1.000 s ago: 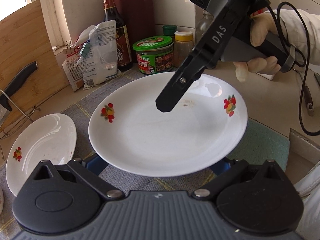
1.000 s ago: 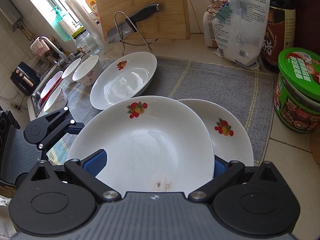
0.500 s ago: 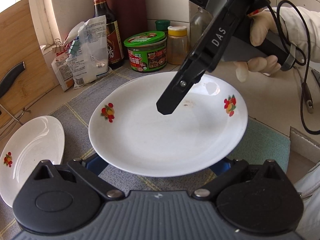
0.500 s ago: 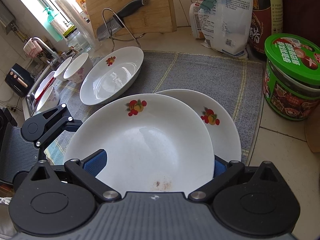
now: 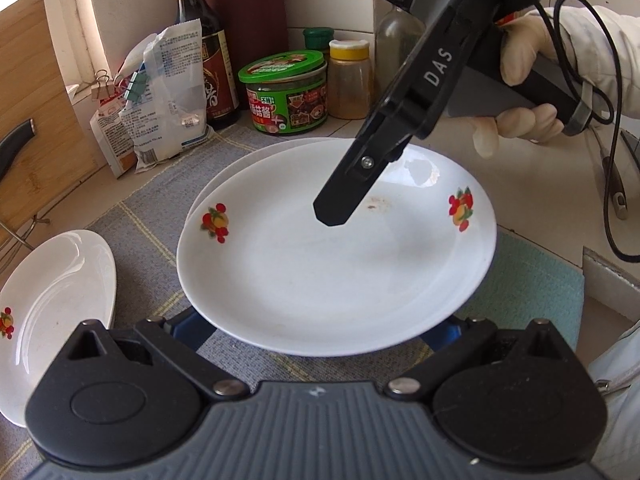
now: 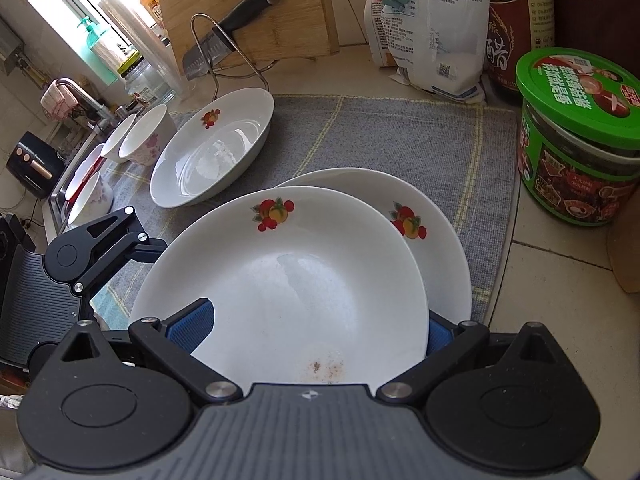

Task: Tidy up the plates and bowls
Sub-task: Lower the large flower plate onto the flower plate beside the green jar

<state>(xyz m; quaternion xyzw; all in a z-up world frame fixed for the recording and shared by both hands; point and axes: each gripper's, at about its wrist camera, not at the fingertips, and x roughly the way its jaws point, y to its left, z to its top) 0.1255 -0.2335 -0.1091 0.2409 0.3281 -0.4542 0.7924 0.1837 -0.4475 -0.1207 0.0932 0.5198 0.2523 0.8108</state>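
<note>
A white plate with fruit prints (image 5: 320,272) (image 6: 288,280) is carried between both grippers. My left gripper (image 5: 318,332) is open, and its blue pads reach under the plate's near rim. My right gripper (image 6: 314,328) is also open, its pads wide apart over the plate. One of its fingers (image 5: 340,204) slants down over the plate's inside. Just below lies a second matching plate (image 6: 440,248) (image 5: 236,160) on the grey mat (image 6: 380,136), offset so its far rim shows. I cannot tell whether the two plates touch.
A deep white dish (image 6: 212,152) (image 5: 52,312) lies on the mat to the left, with small bowls (image 6: 144,140) beyond it by the sink. A green-lidded jar (image 6: 576,152), sauce bottle, bag (image 6: 432,28), knife rack (image 6: 224,36) and cutting board (image 6: 248,0) line the back. A gloved hand (image 5: 516,92) holds the right gripper.
Both grippers have carried the plate toward the jar side. It now overlaps the second plate more, and the deep dish has slid further left in view.
</note>
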